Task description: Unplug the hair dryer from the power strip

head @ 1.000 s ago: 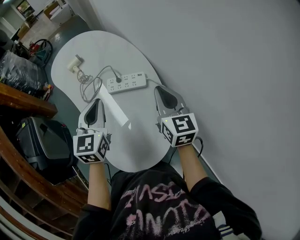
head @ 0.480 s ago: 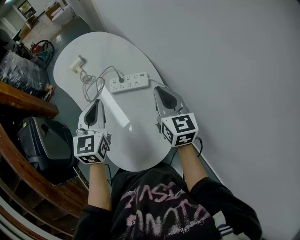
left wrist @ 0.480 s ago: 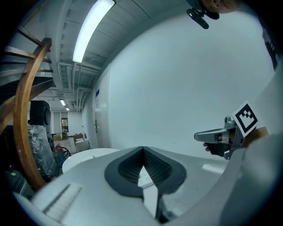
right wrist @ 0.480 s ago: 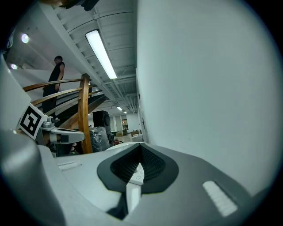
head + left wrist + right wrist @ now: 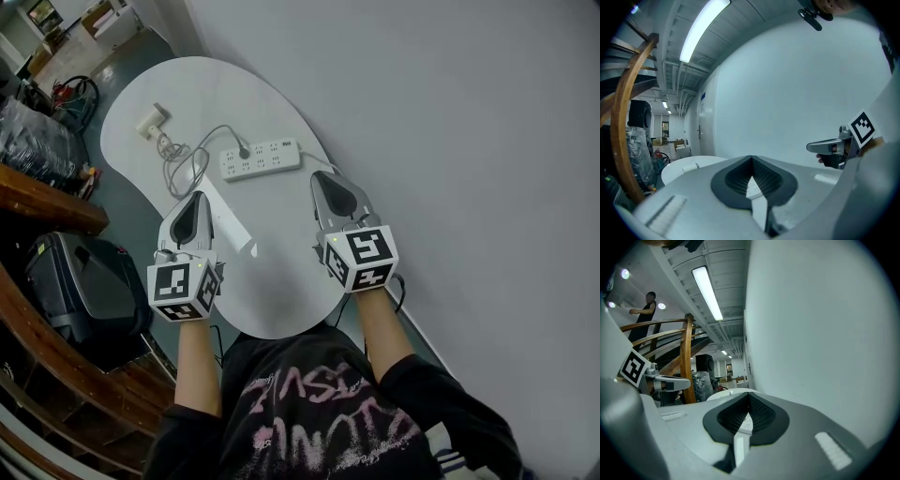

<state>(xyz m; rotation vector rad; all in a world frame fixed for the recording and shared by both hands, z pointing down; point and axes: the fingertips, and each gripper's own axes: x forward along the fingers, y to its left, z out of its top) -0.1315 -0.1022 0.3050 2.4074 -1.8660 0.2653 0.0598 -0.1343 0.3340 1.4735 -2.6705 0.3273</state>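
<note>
The left claw [image 5: 198,197] and right claw [image 5: 324,176] are both closed on nothing, held over the near part of the white counter [image 5: 281,281]. Just beyond them lies the power strip [image 5: 260,158] with a dark plug [image 5: 245,152] seated in it. Its cord [image 5: 187,161] loops left to the hair dryer [image 5: 150,123] near the far edge.

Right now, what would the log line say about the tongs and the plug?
left tongs shut, empty | right tongs shut, empty | plug in power strip | hair dryer untouched at table's far end
</note>
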